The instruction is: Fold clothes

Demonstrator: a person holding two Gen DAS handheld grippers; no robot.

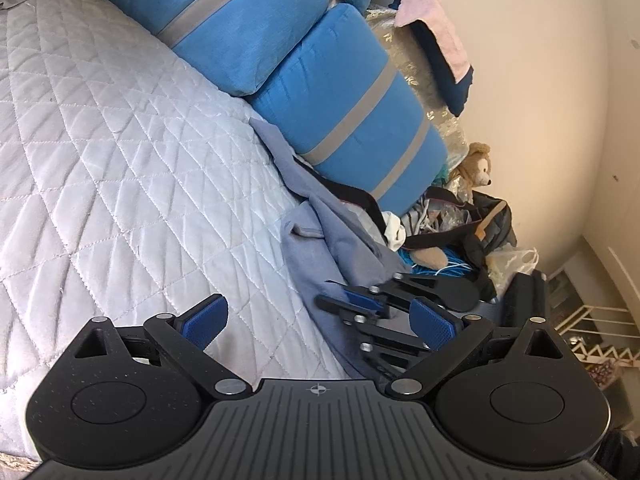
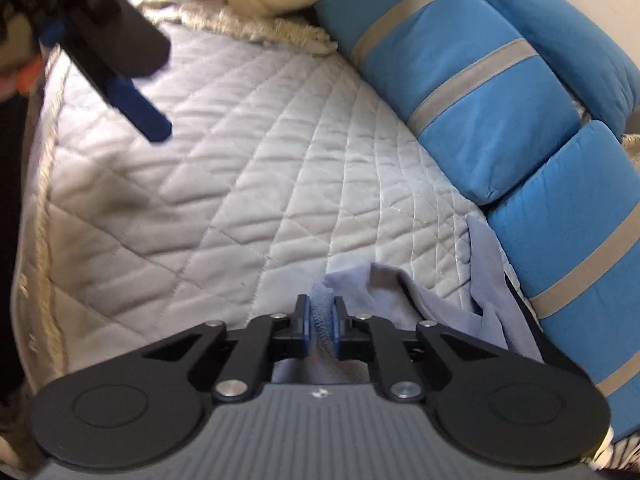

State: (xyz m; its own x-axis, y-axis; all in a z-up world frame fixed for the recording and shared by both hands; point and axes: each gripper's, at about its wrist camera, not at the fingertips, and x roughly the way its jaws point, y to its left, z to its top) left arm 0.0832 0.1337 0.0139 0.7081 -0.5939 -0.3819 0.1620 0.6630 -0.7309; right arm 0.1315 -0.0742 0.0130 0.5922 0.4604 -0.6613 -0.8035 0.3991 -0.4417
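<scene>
Garment: a crumpled grey-blue garment (image 2: 436, 296) lies at the edge of the quilted bed (image 2: 240, 184), against the blue cushions (image 2: 500, 120).
Right gripper (image 2: 321, 322): fingers nearly closed, pinching a fold of the cloth.
Left gripper (image 1: 320, 320): fingers spread wide, holding nothing, hovering above the quilt just beside the garment.
Doing it well: probably drag the garment onto the bare quilt and spread it flat first; the left should take a second corner.
In the way: cushions pin its far side; a teddy bear (image 1: 474, 164) and a heap of clutter (image 1: 452, 224) lie past the edge.
</scene>
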